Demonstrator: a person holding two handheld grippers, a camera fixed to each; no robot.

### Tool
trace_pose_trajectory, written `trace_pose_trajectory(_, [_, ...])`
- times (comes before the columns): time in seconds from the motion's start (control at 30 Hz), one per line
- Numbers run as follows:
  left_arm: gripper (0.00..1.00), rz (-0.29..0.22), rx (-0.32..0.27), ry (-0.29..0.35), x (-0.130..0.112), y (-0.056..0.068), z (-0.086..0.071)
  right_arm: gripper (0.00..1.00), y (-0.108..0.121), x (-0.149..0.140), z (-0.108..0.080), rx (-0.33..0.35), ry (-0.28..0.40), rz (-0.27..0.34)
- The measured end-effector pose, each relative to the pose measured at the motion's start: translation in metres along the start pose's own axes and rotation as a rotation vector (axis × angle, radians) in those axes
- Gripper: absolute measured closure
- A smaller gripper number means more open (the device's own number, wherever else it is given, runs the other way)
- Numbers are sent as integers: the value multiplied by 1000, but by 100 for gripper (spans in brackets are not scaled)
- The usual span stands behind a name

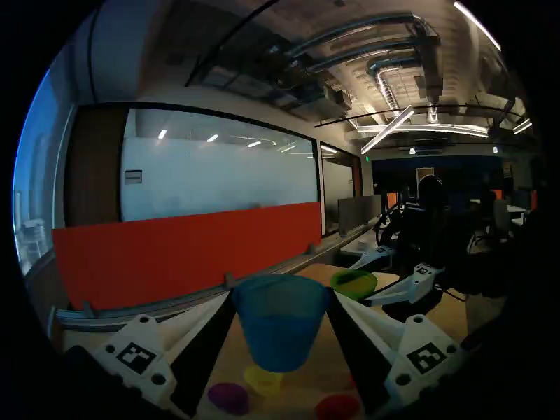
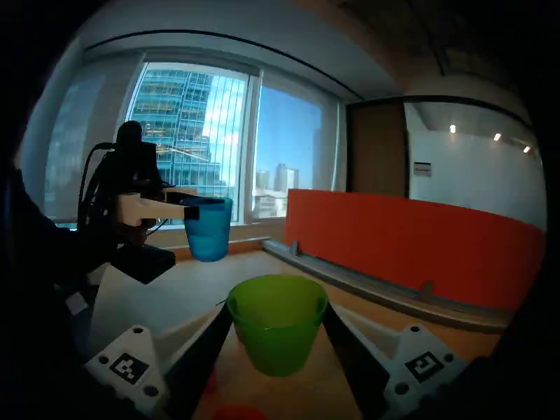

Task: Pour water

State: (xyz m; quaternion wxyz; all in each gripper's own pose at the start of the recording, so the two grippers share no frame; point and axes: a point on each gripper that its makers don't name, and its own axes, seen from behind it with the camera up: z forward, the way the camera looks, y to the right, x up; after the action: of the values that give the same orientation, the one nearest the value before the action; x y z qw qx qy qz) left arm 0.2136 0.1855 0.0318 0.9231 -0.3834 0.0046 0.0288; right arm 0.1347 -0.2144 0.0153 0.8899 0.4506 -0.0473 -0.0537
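The blue cup (image 1: 280,329) is upright and lifted off the table, clamped between the 2 fingers of the left gripper (image 1: 280,308), which press on its left and right sides. Its lower part is a deeper blue than its rim, as if part filled. The green cup (image 2: 278,325) is also upright, gripped on both sides by the right gripper (image 2: 278,315). In the right gripper view the blue cup hangs farther off to the left and higher than the green one, and the 2 do not touch. Below the blue cup, 3 small cups stand on the wooden table (image 1: 315,381): a yellow cup (image 1: 264,380), a purple cup (image 1: 229,397) and a red cup (image 1: 338,406). An orange panel (image 1: 189,248) runs along the table's far edge.
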Motion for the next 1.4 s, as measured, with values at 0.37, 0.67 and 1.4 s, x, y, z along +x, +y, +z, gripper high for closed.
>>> trace_pose_trajectory(0.37, [11, 104, 44, 1, 11, -8, -5, 8, -21, -4, 16, 51, -2, 6])
trace_pose_trajectory(0.67, [11, 221, 79, 1, 22, -11, -7, 9, -36, -7, 26, 89, -5, 7])
trace_pose_trajectory(1.4, [11, 453, 125, 8, 54, -7, -9, 8, -72, -12, 37, 172, -9, 12])
